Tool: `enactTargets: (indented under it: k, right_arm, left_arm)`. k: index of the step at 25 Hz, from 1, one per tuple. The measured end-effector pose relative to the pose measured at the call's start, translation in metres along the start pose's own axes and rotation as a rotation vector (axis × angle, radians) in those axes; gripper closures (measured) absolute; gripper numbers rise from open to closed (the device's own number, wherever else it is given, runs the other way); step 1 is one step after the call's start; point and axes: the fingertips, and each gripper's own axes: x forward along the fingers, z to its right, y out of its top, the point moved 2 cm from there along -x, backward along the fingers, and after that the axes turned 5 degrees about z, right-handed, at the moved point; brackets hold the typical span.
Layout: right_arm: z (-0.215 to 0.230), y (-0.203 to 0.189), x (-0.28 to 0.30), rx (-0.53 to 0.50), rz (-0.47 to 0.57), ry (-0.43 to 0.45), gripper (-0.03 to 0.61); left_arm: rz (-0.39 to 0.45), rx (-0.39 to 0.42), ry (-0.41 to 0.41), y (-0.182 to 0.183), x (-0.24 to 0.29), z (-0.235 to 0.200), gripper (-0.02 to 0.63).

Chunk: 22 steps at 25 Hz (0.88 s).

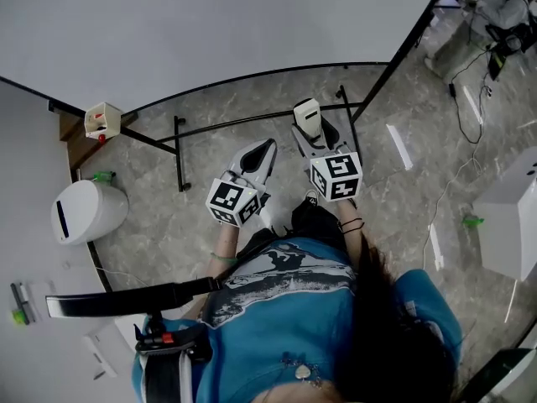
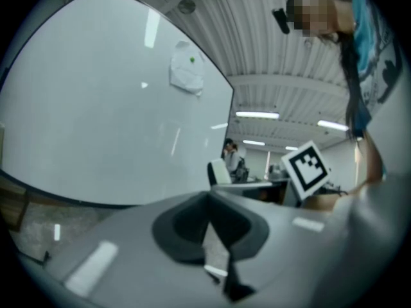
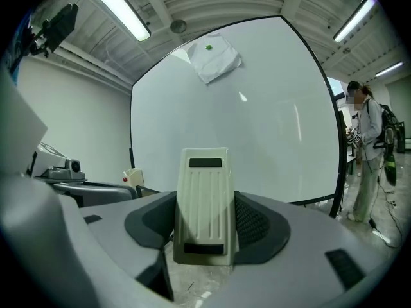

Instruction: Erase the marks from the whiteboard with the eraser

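Grey marbled floor [image 1: 168,225] lies under you, and the whiteboard [image 1: 210,23] stands on its black frame straight ahead. Your right hand-held gripper [image 1: 314,134] pinches the pale eraser [image 3: 204,204] between its jaws. The eraser juts forward toward the board, near it but not touching. Your left hand-held gripper [image 2: 209,217] is just beside the right one, its jaws pressed together on nothing. A crumpled white sheet [image 3: 216,58] hangs high on the board.
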Motion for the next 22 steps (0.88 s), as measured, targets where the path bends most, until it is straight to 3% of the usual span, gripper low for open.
enactTargets:
  k: [12, 22]
  right_arm:
    - [-0.139, -0.032, -0.086, -0.01, -0.008, -0.055, 0.316]
    - [-0.185, -0.055, -0.166, 0.009, -0.035, -0.11, 0.316]
  left_arm:
    - [0.052, -0.082, -0.013, -0.018, -0.156, 0.014, 0.611]
    - [0.029, -0.116, -0.089, -0.037, -0.21, 0.069, 0.611]
